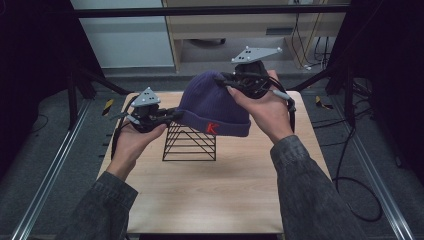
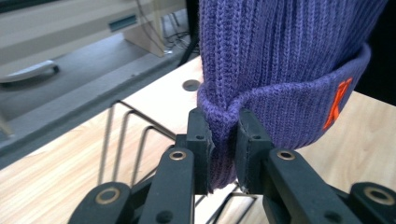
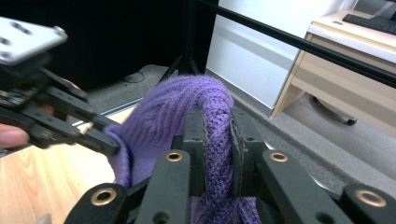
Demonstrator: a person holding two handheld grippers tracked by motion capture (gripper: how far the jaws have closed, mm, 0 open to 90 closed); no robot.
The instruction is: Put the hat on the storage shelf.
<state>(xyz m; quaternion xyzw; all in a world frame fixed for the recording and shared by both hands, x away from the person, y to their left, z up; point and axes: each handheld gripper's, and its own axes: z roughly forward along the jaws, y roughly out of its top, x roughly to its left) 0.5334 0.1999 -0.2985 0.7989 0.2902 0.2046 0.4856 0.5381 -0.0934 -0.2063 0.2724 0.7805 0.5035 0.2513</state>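
Purple beanie hangs between both claws above a wire rack: left claw pinches its cuff, right claw its crown. Pulling apart could slip the knit free.

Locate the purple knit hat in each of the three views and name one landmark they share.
High view: purple knit hat at centre, over the wire rack.
Left gripper view: upper right, cuff pinched between the fingers.
Right gripper view: centre, fabric clamped between the fingers.
Shared landmark: the wooden table.
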